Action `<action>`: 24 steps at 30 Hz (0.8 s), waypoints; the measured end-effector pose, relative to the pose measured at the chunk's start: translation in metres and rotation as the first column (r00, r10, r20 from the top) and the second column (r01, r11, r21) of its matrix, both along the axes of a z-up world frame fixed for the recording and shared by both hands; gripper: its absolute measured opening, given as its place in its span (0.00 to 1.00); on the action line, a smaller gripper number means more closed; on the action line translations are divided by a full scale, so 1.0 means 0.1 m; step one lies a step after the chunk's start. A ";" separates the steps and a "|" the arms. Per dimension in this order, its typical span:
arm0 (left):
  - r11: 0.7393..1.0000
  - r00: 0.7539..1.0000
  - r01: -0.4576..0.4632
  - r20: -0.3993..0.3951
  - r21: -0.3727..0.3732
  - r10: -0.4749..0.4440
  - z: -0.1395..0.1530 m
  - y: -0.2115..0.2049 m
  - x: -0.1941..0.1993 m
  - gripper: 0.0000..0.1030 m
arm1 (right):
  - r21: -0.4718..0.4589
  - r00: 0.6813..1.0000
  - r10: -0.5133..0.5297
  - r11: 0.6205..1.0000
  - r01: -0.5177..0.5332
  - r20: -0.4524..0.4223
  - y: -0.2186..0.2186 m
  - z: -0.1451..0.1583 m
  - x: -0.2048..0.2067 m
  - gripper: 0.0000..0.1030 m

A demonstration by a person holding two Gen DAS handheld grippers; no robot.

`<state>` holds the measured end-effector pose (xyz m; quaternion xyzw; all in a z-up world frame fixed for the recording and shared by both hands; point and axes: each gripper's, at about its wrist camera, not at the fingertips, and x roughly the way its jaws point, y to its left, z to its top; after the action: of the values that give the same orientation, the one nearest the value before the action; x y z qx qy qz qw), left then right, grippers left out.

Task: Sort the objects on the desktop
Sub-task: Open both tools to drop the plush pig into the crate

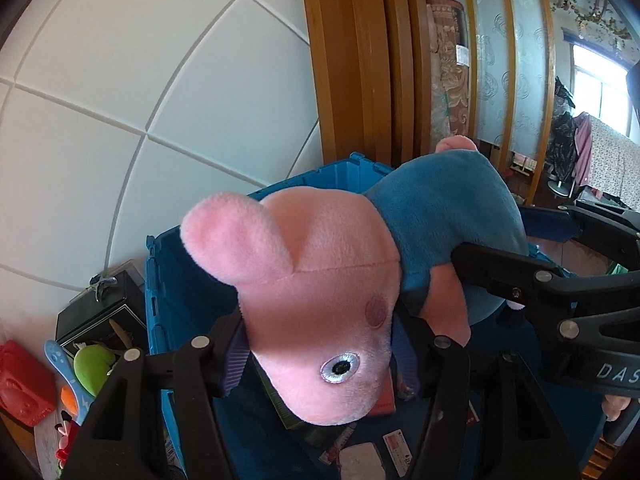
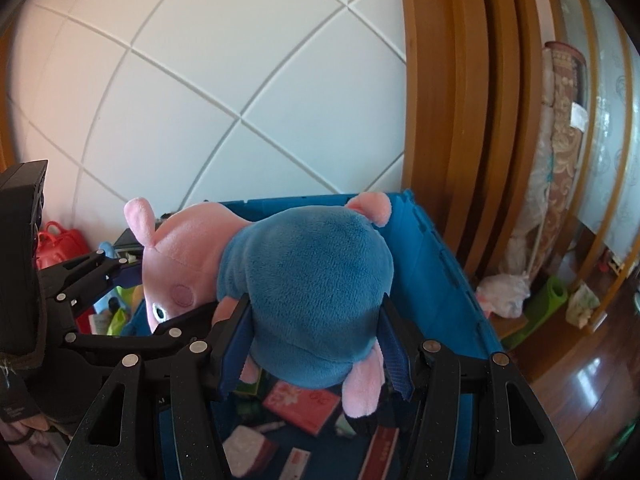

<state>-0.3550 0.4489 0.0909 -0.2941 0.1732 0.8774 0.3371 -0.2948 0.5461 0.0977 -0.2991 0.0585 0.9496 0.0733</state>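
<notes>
I hold the plush pig [image 1: 320, 300] in the air over the blue bin [image 2: 440, 264], head in my left jaws and body in my right. Judging by what lies below, the sorting is partly done: a red packet [image 2: 302, 402], a white box [image 2: 248, 450] and other small cartons already sit on the bin's floor. The pig itself is not yet in; it hangs above the opening, its head toward the bin's left side. More remains outside: beside the bin I see a red toy [image 1: 24, 388], a green toy [image 1: 94, 366] and a black box [image 1: 102, 312], all waiting their turn, as I read it.

My left gripper [image 1: 316, 356] stands at about half its spread, its pads pressing both sides of the pink head just by the eye. My right gripper [image 2: 316, 344] is likewise about half open, clamped on the blue body, with the pink feet dangling below the pads. Neither pair has slack that I can see, so the pig is carried by both. What is left for it, I judge, is to lower and let go.
</notes>
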 end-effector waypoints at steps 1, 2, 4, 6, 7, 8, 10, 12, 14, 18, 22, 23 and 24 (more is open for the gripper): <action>1.000 1.000 -0.018 0.021 -0.019 0.018 -0.04 0.03 -0.05 0.62 | -0.012 1.000 0.010 1.000 -0.010 0.014 0.03 -0.04 -0.08 0.56; 0.999 0.998 -0.034 0.049 -0.039 0.036 -0.10 0.05 -0.11 0.62 | -0.025 0.999 0.024 0.999 -0.023 0.038 0.06 -0.11 -0.18 0.56; 0.996 0.993 -0.069 0.094 -0.062 0.075 -0.19 0.11 -0.22 0.64 | -0.048 0.996 0.046 0.998 -0.042 0.074 0.10 -0.22 -0.37 0.57; 0.993 0.990 -0.096 0.101 -0.076 0.103 -0.26 0.15 -0.31 0.66 | -0.054 0.995 0.047 0.998 -0.043 0.088 0.11 -0.29 -0.50 0.57; 0.991 0.989 -0.100 0.103 -0.083 0.109 -0.28 0.19 -0.34 0.68 | -0.047 0.995 0.041 0.998 -0.037 0.086 0.13 -0.31 -0.56 0.57; 0.990 0.988 -0.105 0.100 -0.092 0.114 -0.30 0.25 -0.36 0.68 | -0.040 0.996 0.034 0.999 -0.031 0.077 0.15 -0.34 -0.62 0.57; 0.987 0.989 -0.119 0.081 -0.107 0.128 -0.33 0.14 -0.39 0.68 | -0.042 0.997 0.030 0.999 -0.027 0.070 0.14 -0.34 -0.69 0.57; 0.986 0.988 -0.123 0.076 -0.114 0.132 -0.36 0.16 -0.36 0.68 | -0.019 0.996 0.012 1.000 -0.010 0.086 0.13 -0.35 -0.73 0.57; 0.985 0.987 -0.127 0.082 -0.115 0.137 -0.36 0.14 -0.40 0.69 | 0.012 0.994 -0.024 1.000 0.023 0.106 0.15 -0.38 -0.75 0.57; 0.982 0.983 -0.142 0.101 -0.124 0.155 -0.39 0.02 -0.47 0.69 | 0.013 0.988 -0.075 0.997 0.073 0.136 0.21 -0.42 -0.73 0.61; 0.981 0.979 -0.149 0.117 -0.123 0.164 -0.39 -0.06 -0.43 0.70 | 0.040 0.981 -0.103 0.994 0.098 0.162 0.26 -0.49 -0.68 0.74; 0.982 0.980 -0.148 0.118 -0.117 0.162 -0.38 -0.09 -0.40 0.70 | 0.043 0.980 -0.107 0.994 0.102 0.166 0.26 -0.48 -0.68 0.77; 0.983 0.981 -0.146 0.116 -0.111 0.158 -0.37 -0.11 -0.37 0.73 | 0.047 0.979 -0.111 0.993 0.104 0.169 0.24 -0.46 -0.65 0.84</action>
<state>-0.3916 0.4379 0.0537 -0.3774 0.1733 0.8706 0.2637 -0.3601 0.5700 0.0514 -0.3747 0.0502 0.9159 0.1349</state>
